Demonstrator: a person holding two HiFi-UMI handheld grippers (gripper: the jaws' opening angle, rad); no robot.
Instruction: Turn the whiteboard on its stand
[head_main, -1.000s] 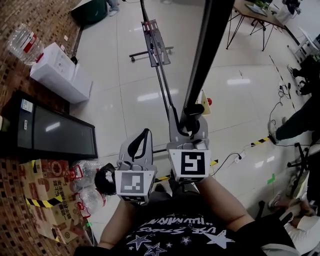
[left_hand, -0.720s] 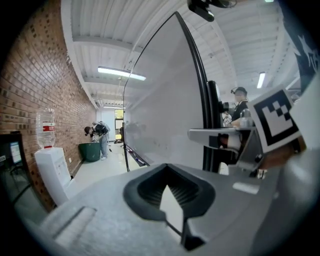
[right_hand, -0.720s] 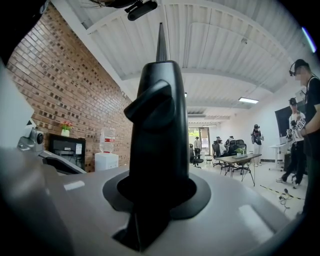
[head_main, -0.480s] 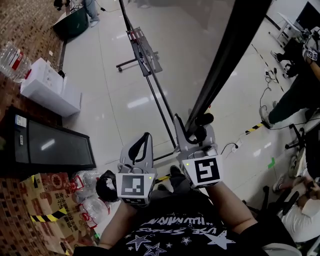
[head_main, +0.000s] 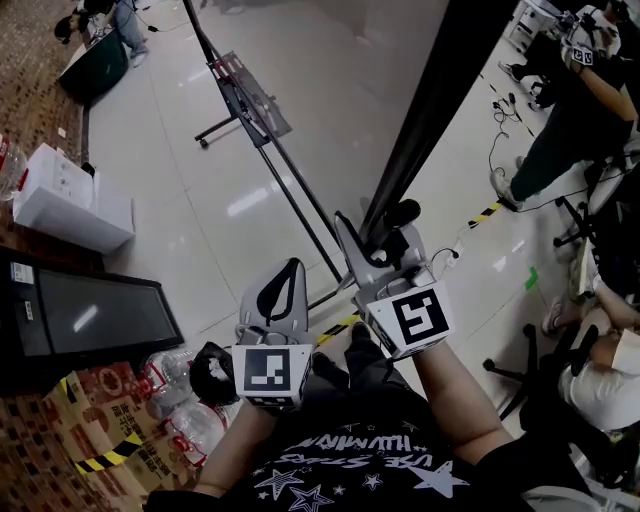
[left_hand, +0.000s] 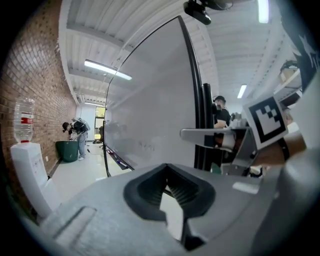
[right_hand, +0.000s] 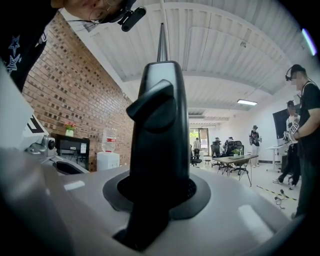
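In the head view the whiteboard shows edge-on, its black frame slanting down from the upper right. My right gripper is shut on the lower end of that frame. In the right gripper view the black frame post fills the space between the jaws. My left gripper hovers to the left of it, shut and holding nothing, apart from the board. The left gripper view faces the board's white face. The stand's floor bar and pen tray run away towards the upper left.
At the left, a black screen lies by a white box. Cartons and water bottles are stacked at the lower left. People stand at the right near floor cables and striped tape. A green bin is far left.
The board's edge has swung from near upright in the picture to leaning right. The right gripper went right with it, still clamped. The left gripper stayed alongside.
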